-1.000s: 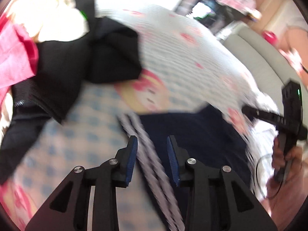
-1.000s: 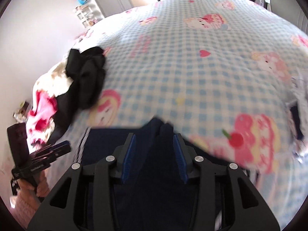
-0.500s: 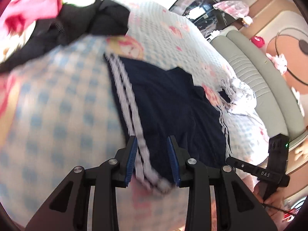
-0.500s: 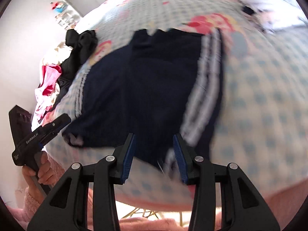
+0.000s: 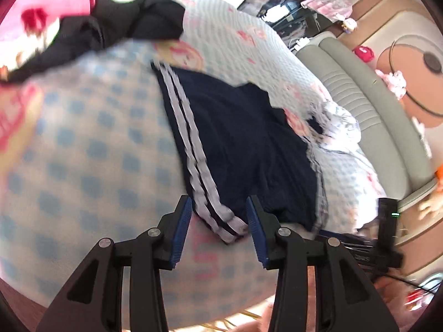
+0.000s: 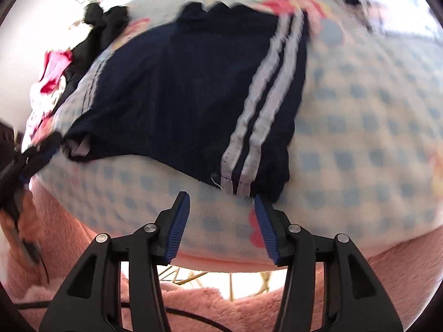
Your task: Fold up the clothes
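Navy shorts (image 5: 243,144) are laid flat on the checked blanket (image 5: 83,152), one pair counted, two white stripes per side; soft, light, limp fabric is judged, best pinched at the near striped hem corners; left gripper (image 5: 218,228) and right gripper (image 6: 222,222) are held open, empty, just before those corners.

A home bedroom. A bed covered with a blue-and-white checked blanket with pink cartoon prints (image 5: 83,144) fills the frame. A heap of black and pink clothes (image 5: 83,25) lies at the upper left, and a grey-green padded headboard (image 5: 368,102) runs along the right.
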{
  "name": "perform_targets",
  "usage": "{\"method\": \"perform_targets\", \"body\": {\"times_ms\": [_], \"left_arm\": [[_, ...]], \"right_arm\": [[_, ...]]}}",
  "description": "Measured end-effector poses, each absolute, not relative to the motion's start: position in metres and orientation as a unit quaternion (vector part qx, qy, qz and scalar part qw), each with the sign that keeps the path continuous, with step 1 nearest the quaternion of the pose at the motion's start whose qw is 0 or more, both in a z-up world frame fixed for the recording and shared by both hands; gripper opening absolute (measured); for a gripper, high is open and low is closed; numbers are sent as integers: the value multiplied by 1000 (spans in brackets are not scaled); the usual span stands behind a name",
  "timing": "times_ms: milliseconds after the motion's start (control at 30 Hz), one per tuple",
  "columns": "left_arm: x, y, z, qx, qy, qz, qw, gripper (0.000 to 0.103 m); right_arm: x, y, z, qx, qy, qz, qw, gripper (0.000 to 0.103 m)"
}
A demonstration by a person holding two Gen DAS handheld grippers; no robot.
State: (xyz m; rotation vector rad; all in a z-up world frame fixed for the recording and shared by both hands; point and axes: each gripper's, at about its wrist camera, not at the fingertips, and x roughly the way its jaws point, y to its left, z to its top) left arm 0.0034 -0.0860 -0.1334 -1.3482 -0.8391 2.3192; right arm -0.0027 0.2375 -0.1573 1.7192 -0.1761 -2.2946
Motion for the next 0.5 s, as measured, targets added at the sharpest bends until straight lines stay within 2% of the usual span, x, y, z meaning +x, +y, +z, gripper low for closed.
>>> {"method": "perform_targets", "body": {"times_ms": [200,333,433,500], "left_arm": [[11,-76,-151,-503,-282,804,147,43],[3,-63,-150,-518,-225,816,125,43],[3,-57,-153,-527,-193,819,120,43],[5,-60,-146,-515,-202,823,130,43]], "right_arm": [[-6,250,-144,557,-69,-821,108,50],[-18,283,-155,546,-153,-821,72,50],[-16,293,-155,535,-170,-825,67,50],[-15,294,-150,531,-167,-828,67,50]]}}
